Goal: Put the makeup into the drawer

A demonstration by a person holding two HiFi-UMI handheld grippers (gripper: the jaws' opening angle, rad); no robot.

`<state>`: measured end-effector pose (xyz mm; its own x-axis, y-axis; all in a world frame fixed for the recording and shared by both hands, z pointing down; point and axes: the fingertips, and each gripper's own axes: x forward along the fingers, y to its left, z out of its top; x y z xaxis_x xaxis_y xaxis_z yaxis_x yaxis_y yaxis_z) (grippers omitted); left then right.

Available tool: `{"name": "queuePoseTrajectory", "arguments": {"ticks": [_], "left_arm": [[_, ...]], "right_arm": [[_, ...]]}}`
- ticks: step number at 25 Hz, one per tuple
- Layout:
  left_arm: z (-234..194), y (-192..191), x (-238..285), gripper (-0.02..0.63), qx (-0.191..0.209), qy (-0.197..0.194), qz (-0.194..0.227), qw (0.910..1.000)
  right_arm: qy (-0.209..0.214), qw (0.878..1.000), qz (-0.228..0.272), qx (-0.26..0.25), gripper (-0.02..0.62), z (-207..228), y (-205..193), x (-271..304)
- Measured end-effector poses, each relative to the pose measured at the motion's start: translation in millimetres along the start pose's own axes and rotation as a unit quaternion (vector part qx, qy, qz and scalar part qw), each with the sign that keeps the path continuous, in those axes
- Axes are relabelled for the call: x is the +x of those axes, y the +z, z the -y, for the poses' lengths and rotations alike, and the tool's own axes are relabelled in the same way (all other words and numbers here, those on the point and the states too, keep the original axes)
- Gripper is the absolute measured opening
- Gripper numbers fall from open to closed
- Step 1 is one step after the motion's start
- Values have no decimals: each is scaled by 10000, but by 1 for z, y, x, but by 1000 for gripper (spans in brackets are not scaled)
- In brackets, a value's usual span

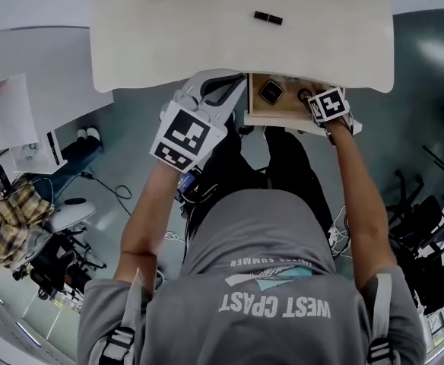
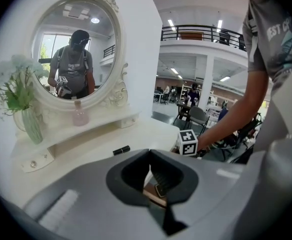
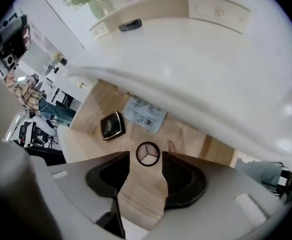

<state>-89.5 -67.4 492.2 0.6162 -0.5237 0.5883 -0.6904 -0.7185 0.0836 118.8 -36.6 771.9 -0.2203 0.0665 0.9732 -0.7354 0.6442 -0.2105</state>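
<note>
Under the white vanity top (image 1: pixel 207 29) a wooden drawer (image 3: pixel 191 136) stands pulled out. On its floor lie a black square compact (image 3: pixel 111 125) and a round clear-lidded compact (image 3: pixel 147 154). My right gripper (image 3: pixel 146 158) hangs over the drawer, open, its fingertips on either side of the round compact with small gaps. In the head view the right gripper (image 1: pixel 311 98) is at the drawer's right end beside the square compact (image 1: pixel 271 92). A black lipstick (image 1: pixel 268 17) lies on the tabletop. My left gripper (image 1: pixel 229 90) is just left of the drawer, shut and holding nothing (image 2: pixel 149 154).
A white label (image 3: pixel 145 113) is stuck to the drawer floor. At the back of the vanity stand an oval mirror (image 2: pixel 76 54), a vase of flowers (image 2: pixel 26 114) and a pink bottle (image 2: pixel 79 115). Bags and cables (image 1: pixel 13 219) litter the floor at left.
</note>
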Motion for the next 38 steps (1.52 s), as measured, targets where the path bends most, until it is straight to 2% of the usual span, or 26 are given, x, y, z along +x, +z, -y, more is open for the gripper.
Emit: {"name": "queuePoseTrajectory", "arguments": {"ticks": [4, 6, 8, 14, 20, 30, 34, 38], "left_arm": [[4, 15, -17, 2, 59, 71, 99, 9999], [4, 22, -23, 2, 111, 101, 173, 9997], [6, 30, -32, 2, 159, 122, 247, 9995], [14, 56, -56, 2, 324, 137, 509, 9981], [27, 75, -79, 2, 543, 66, 744, 9957], [48, 95, -114, 2, 905, -35, 1079, 9900], [55, 94, -123, 2, 984, -70, 1126, 9887], [65, 82, -125, 2, 1004, -73, 1114, 9887]], "right_arm": [[-59, 9984, 570, 5, 167, -14, 9, -45], [-96, 9945, 1044, 24, 108, -21, 19, -72], [-135, 9875, 1569, 62, 11, -30, 31, -107], [-417, 9516, 3040, -203, -2, -53, 70, -228], [-729, 9103, 4065, -291, -2, -79, 90, -333], [-1107, 8577, 4996, -491, -2, -125, 81, -440], [-1215, 8451, 5181, -516, -2, -138, 73, -459], [-1232, 8392, 5270, -525, -2, -147, 62, -460]]}}
